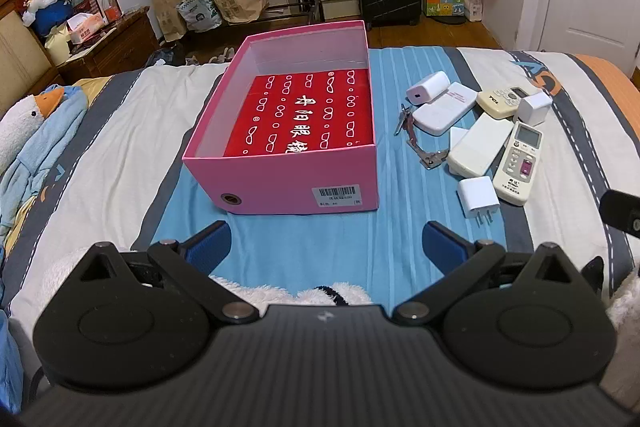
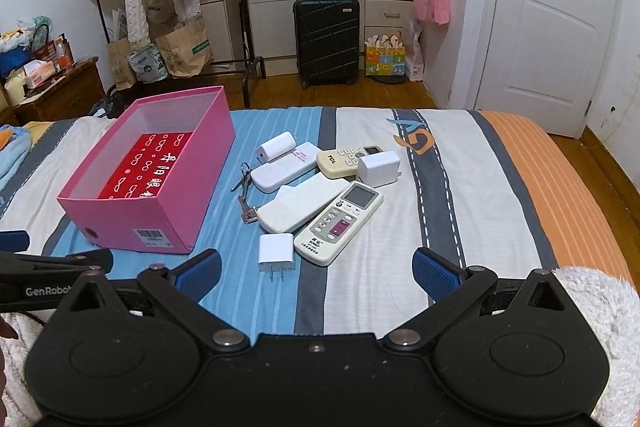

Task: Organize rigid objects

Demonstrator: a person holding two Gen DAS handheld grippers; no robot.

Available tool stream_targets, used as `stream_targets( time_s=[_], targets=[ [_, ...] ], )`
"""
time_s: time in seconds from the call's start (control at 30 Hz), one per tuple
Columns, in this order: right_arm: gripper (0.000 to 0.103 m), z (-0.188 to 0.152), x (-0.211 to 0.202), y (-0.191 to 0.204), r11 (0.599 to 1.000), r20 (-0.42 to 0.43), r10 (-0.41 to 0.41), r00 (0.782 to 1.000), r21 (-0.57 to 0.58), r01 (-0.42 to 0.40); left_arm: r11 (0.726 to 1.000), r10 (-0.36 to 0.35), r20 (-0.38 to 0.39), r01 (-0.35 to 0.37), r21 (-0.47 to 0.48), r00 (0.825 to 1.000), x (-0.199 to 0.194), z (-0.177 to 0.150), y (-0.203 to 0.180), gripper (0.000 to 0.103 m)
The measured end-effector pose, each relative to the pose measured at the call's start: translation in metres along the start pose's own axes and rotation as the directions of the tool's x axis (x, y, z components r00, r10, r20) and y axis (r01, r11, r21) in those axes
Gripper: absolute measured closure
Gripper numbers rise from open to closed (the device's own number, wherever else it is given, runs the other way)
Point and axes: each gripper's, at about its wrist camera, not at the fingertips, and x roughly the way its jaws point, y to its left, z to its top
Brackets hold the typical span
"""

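Observation:
An open pink box (image 1: 296, 187) (image 2: 132, 223) with a red printed item lying flat inside stands on the bed. To its right lies a cluster: a white plug charger (image 1: 478, 197) (image 2: 276, 251), a white remote with a screen (image 1: 518, 165) (image 2: 340, 221), a plain white remote (image 1: 478, 147) (image 2: 300, 209), a cream remote (image 1: 506, 101) (image 2: 348, 159), a white cube adapter (image 2: 378, 169), a small white power block (image 1: 426, 87) (image 2: 276, 145) and keys (image 1: 416, 139) (image 2: 246, 195). My left gripper (image 1: 326, 247) is open before the box. My right gripper (image 2: 316, 273) is open, just short of the charger.
The striped bedsheet (image 2: 400, 267) has bare room right of the cluster. A duck plush and blue cloth (image 1: 36, 131) lie at the left. Beyond the bed stand a black suitcase (image 2: 326, 41), a clothes rack with bags (image 2: 160, 7), a nightstand (image 1: 108, 43) and a white door (image 2: 548, 11).

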Motion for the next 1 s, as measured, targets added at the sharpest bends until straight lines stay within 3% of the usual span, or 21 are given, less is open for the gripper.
stream_targets(
  time_s=[0.53, 0.83, 1.0],
  targets=[
    [0.0, 0.001, 0.006, -0.004, 1.0, -0.004, 0.002, 1.0, 0.01, -0.002, 1.0, -0.021, 0.013, 0.021, 0.012, 1.0, 0.0, -0.001, 0.0, 0.0],
    [0.0, 0.001, 0.007, 0.0, 0.991, 0.054, 0.129, 0.99, -0.037, -0.127, 0.996, -0.049, 0.069, 0.044, 0.073, 0.996, -0.006, 0.003, 0.005, 0.0],
    [0.0, 0.022, 0.015, -0.01, 0.971, 0.119, 0.238, 0.964, -0.02, -0.237, 0.993, -0.026, 0.171, 0.006, 0.118, 0.985, -0.009, 0.025, 0.021, 0.0]
  ],
)
